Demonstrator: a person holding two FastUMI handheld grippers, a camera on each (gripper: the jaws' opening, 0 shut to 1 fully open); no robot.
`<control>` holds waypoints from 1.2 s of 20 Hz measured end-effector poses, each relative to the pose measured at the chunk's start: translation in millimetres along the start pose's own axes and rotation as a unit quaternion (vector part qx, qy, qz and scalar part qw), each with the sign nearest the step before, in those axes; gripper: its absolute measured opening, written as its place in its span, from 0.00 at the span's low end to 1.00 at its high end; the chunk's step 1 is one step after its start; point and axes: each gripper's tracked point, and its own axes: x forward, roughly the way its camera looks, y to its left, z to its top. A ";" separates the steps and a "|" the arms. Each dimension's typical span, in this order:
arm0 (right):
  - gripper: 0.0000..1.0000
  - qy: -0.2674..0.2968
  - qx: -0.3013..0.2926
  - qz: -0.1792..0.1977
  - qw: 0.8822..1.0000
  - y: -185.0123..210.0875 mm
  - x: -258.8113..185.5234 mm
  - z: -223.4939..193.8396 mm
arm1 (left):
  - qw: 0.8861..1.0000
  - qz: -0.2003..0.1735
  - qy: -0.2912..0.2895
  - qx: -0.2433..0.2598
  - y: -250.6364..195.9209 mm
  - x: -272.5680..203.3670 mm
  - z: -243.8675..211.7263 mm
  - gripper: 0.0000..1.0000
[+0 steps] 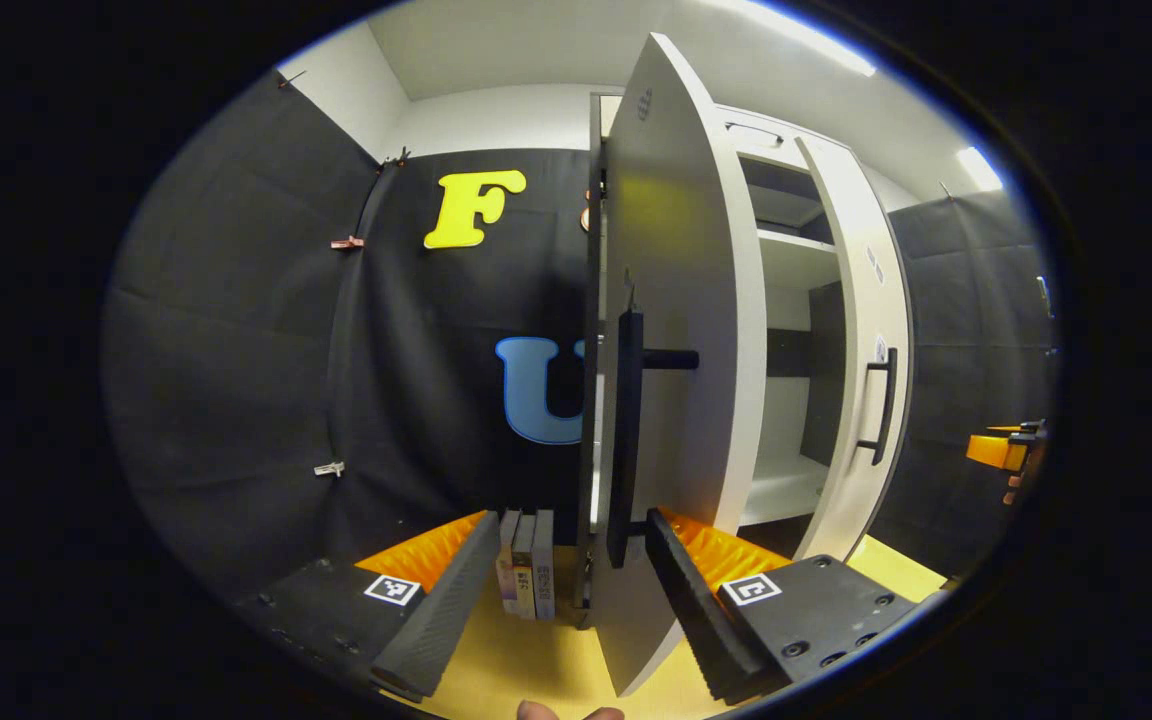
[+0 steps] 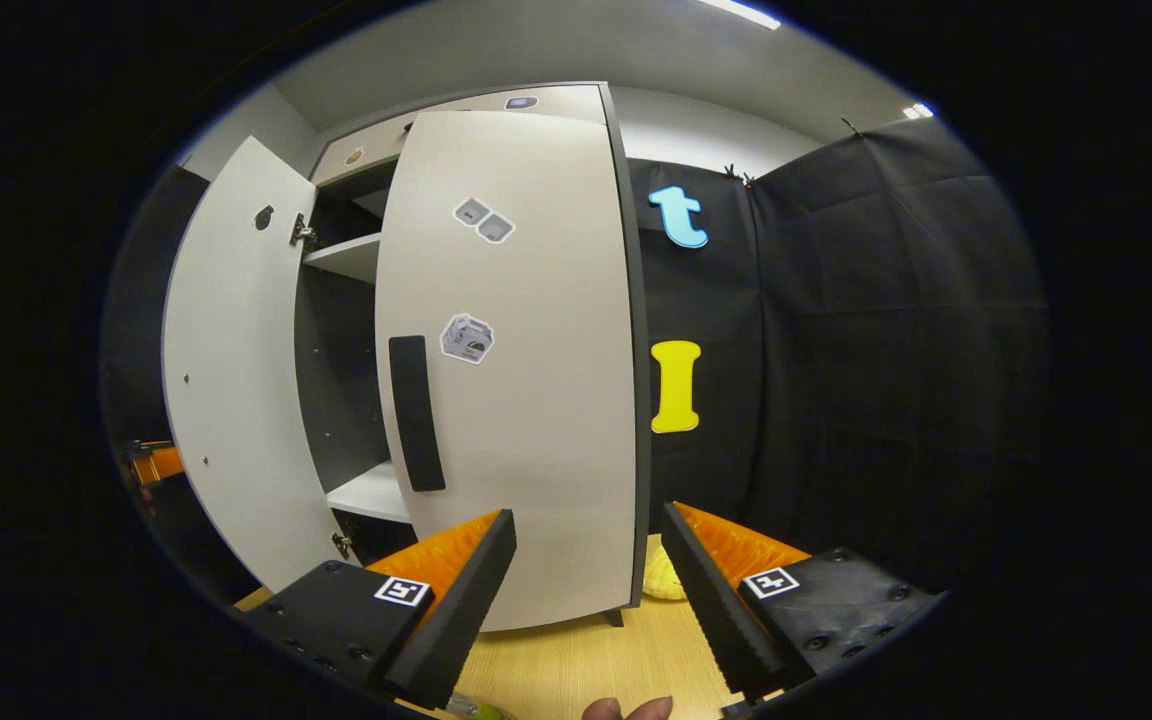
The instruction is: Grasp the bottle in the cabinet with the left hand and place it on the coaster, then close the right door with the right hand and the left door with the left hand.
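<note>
Left gripper (image 1: 561, 590) is spread wide, holding nothing, with the left door's (image 1: 681, 300) black bar handle (image 1: 624, 440) dead ahead between its fingers. Rigid hinged panel, probably swings light, so I'd push near that handle. Right gripper (image 2: 586, 590) gapes too, facing the nearly closed right door (image 2: 526, 400).

No text is legible; the stickers (image 2: 481, 220) on the right door (image 2: 526, 380) are unreadable.

Right door (image 2: 526, 370) hides cabinet (image 2: 356, 330) interior — bottle unseen.
</note>
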 end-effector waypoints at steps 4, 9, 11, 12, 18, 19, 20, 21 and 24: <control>0.98 -0.013 -0.004 0.013 1.000 2.1 -6.3 6.7 | 1.000 -0.006 0.005 -0.011 -19.1 0.2 -1.9 0.94; 0.97 -0.020 -0.009 0.034 0.999 6.9 -11.9 5.5 | 1.000 -0.020 0.005 -0.012 -50.7 2.7 -2.0 0.94; 0.97 -0.018 -0.002 0.039 0.999 12.6 -18.4 9.0 | 0.999 -0.029 0.005 -0.015 -66.0 6.4 -2.0 0.94; 0.97 -0.017 0.005 0.041 0.999 12.6 -19.3 8.1 | 0.999 -0.036 0.004 -0.017 -74.3 8.9 -2.2 0.94; 0.97 -0.022 -0.011 0.033 0.999 6.0 -25.2 12.4 | 0.997 -0.070 0.008 -0.023 -125.3 30.3 -7.1 0.95; 0.97 -0.022 -0.013 0.033 0.999 5.6 -25.7 13.4 | 0.997 -0.074 0.009 -0.023 -133.4 34.9 -9.2 0.95; 0.97 -0.023 -0.014 0.035 0.999 5.8 -25.8 13.9 | 0.997 -0.078 0.011 -0.022 -140.3 40.2 -11.7 0.95; 0.97 -0.025 -0.016 0.036 0.999 5.2 -26.2 14.8 | 0.996 -0.081 0.014 -0.022 -146.5 45.6 -14.6 0.92; 0.97 -0.024 -0.025 0.033 0.999 0.8 -25.5 15.2 | 0.995 -0.086 0.025 -0.034 -158.3 60.2 -24.1 0.95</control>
